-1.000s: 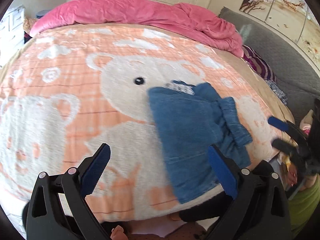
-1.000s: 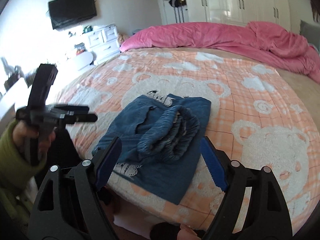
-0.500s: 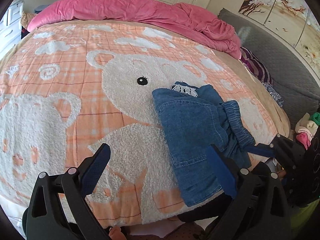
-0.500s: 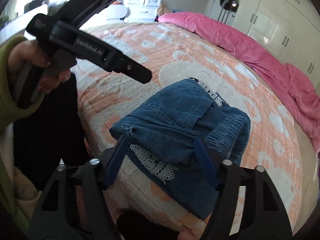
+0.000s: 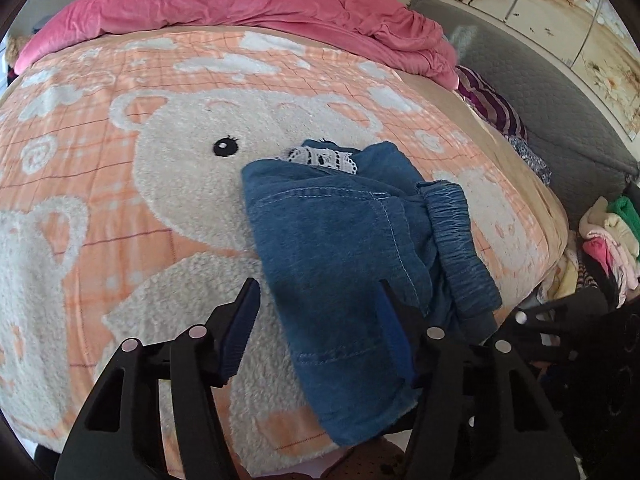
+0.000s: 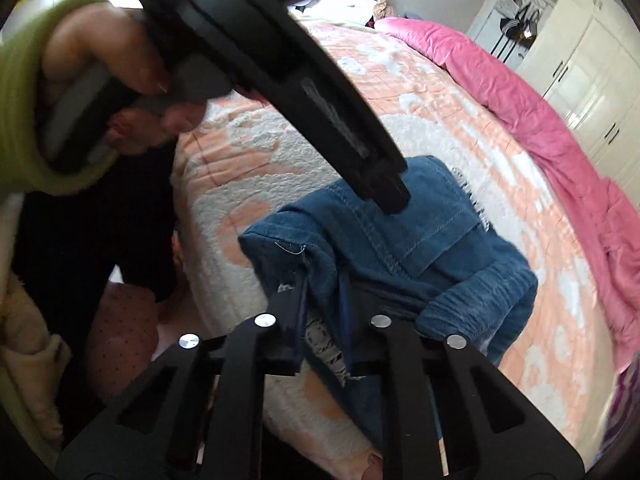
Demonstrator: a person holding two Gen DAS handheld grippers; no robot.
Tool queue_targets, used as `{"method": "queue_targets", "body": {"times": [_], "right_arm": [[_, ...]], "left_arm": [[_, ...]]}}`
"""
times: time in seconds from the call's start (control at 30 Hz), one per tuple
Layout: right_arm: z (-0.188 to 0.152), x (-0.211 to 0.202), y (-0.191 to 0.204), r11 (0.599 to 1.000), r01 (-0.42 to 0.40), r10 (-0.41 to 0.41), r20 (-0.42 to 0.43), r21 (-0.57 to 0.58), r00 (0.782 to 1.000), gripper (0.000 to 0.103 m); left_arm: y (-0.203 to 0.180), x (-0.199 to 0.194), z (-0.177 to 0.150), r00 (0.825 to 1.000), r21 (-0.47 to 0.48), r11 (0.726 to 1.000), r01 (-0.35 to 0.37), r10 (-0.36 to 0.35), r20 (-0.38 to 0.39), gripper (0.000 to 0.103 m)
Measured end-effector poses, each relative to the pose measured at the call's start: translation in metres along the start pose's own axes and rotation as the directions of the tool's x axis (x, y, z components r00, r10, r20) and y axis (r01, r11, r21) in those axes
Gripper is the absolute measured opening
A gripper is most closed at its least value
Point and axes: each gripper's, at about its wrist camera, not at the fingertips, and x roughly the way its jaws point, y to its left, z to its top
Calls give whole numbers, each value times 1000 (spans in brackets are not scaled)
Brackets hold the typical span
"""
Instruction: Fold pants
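Observation:
Folded blue denim pants (image 5: 344, 240) with white lace trim lie at the near edge of the bed. My left gripper (image 5: 316, 320) is open, its jaws straddling the near left part of the pants, just above the cloth. My right gripper (image 6: 322, 300) is shut on the near corner of the pants (image 6: 400, 248), with the denim edge and lace pinched between its pads. The left gripper's body (image 6: 312, 92) crosses the top of the right wrist view, its tip over the pants.
The orange bear-print blanket (image 5: 120, 200) covers the bed, with a pink duvet (image 5: 240, 4) heaped at the far end. A grey sofa (image 5: 560, 120) and a pile of clothes (image 5: 608, 240) stand to the right. White wardrobes (image 6: 580, 60) line the far wall.
My right gripper has moved in and closed on the near corner of the pants. My left gripper has narrowed and moved forward and right over the pants.

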Motion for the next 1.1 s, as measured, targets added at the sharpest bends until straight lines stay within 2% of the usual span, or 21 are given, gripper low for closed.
{"method": "queue_targets", "body": {"times": [0.1, 0.33, 0.47, 0.6, 0.7, 0.8, 0.9, 1.0, 1.1], "right_arm": [[-10, -10, -10, 997, -54, 53, 18, 62, 998, 1], [-36, -16, -13, 976, -134, 127, 50, 170, 991, 1], [-42, -9, -11, 962, -135, 124, 63, 237, 990, 1], [-42, -8, -12, 953, -133, 122, 58, 271, 991, 5], [-37, -26, -18, 934, -161, 136, 99, 320, 986, 12], [-30, -44, -26, 920, -158, 107, 160, 358, 981, 12], [-21, -60, -38, 892, -185, 85, 247, 413, 965, 12], [-6, -50, -41, 893, -145, 51, 224, 425, 973, 12], [-2, -26, -41, 886, -118, 54, 154, 448, 987, 12]], "left_arm": [[-4, 15, 6, 1000, 17, 1000, -20, 20, -18, 55], [-6, 40, 33, 999, 26, 999, -43, 44, -29, 58], [-2, 51, 36, 999, 11, 999, -36, 37, -23, 64], [8, 52, 30, 1000, -27, 1000, 6, -6, 0, 65], [7, 51, 29, 1000, -16, 1000, 7, -7, 12, 65], [6, 49, 27, 1000, -10, 1000, 9, -9, 18, 65], [9, 47, 25, 999, -20, 1000, 23, -23, 22, 65], [8, 45, 24, 1000, -14, 1000, 22, -22, 21, 65], [8, 44, 24, 1000, -18, 1000, 22, -21, 22, 64]]}}
